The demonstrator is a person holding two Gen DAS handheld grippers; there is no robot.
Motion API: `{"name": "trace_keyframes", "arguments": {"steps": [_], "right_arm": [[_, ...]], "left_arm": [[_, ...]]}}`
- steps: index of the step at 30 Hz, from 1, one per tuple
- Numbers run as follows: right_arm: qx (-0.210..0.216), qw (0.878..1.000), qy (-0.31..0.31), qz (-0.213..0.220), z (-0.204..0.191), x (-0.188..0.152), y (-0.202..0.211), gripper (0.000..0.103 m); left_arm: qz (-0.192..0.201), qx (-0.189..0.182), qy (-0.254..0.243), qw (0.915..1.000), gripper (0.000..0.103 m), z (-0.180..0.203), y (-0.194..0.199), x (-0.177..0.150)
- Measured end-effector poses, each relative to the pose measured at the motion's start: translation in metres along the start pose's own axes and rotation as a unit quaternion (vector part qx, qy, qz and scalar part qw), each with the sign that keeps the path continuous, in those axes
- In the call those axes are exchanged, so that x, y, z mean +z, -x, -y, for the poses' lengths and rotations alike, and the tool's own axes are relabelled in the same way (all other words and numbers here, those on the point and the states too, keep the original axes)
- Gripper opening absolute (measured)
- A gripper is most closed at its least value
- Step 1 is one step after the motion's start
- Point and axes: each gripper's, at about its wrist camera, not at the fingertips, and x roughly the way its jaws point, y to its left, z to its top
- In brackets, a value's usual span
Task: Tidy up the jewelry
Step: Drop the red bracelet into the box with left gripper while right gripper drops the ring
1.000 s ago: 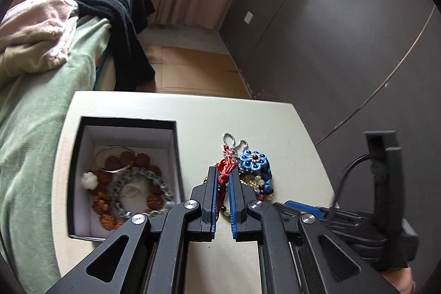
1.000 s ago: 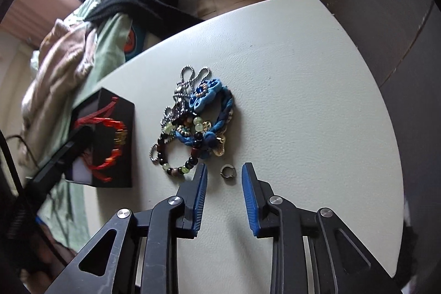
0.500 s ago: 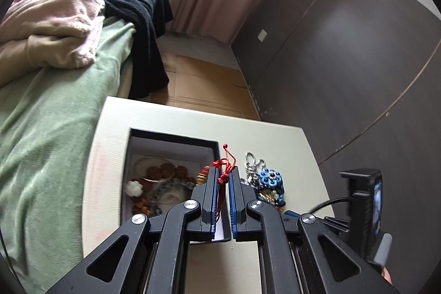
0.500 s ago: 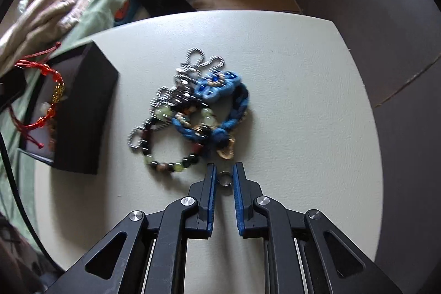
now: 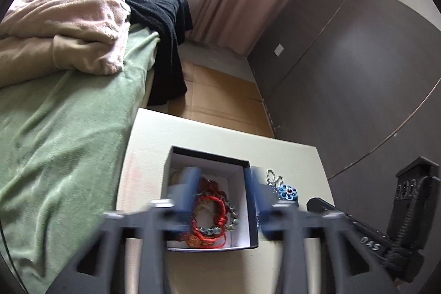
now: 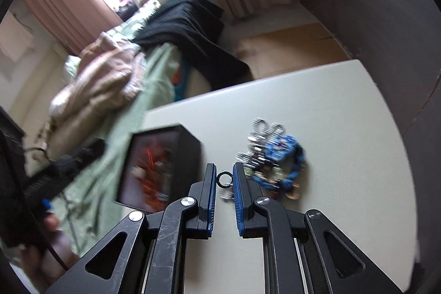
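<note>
My right gripper (image 6: 223,181) is pinched down on a little ring (image 6: 225,179), which sits flat between the pads. The box (image 6: 165,167) is just off to its left, open side up, so that's where I'd say it goes next. My left gripper (image 5: 222,193) hangs right above the box (image 5: 249,211), jaws opening with nothing in them; the red bracelet (image 5: 209,214) lies inside. The rest of the pile (image 6: 271,159) sits just ahead-right.

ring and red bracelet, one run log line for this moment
left gripper: opening over box | red bracelet: in box, released | right gripper: shut on ring | pile: on table
</note>
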Motion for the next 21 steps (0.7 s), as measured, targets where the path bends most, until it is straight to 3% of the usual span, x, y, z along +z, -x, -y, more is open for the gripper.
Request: {"name": "trace_keyframes", "arguments": {"steps": [1, 2, 10, 15, 17, 18, 19, 21], "right_arm": [[0.012, 1.0, 0.0, 0.005, -0.002, 0.001, 0.002, 0.014], [0.027, 1.0, -0.001, 0.012, -0.005, 0.001, 0.004, 0.014], [0.118, 0.993, 0.0, 0.027, -0.041, 0.006, -0.008, 0.014], [0.17, 0.985, -0.005, 0.021, -0.059, 0.013, -0.026, 0.014], [0.163, 0.987, -0.01, 0.001, -0.063, 0.014, -0.036, 0.03], [0.155, 0.988, -0.017, -0.006, -0.061, 0.014, -0.039, 0.048], [0.15, 0.988, -0.023, -0.001, -0.058, 0.013, -0.039, 0.052], [0.143, 0.989, -0.03, 0.008, -0.053, 0.013, -0.036, 0.052]], "left_arm": [[0.014, 0.001, 0.005, 0.9999, 0.072, -0.003, 0.005, 0.0], [0.023, 0.001, 0.009, 0.9997, 0.073, -0.006, 0.008, 0.0], [0.021, 0.006, 0.039, 0.999, 0.073, -0.028, 0.012, 0.005], [0.032, 0.038, 0.049, 0.9975, 0.073, -0.044, 0.015, 0.01], [0.031, 0.037, 0.065, 0.9967, 0.073, -0.051, 0.015, 0.011], [0.031, 0.038, 0.068, 0.9965, 0.073, -0.052, 0.014, 0.011], [0.031, 0.039, 0.067, 0.9965, 0.073, -0.051, 0.014, 0.01], [0.029, 0.038, 0.057, 0.9972, 0.073, -0.045, 0.013, 0.009]]}}
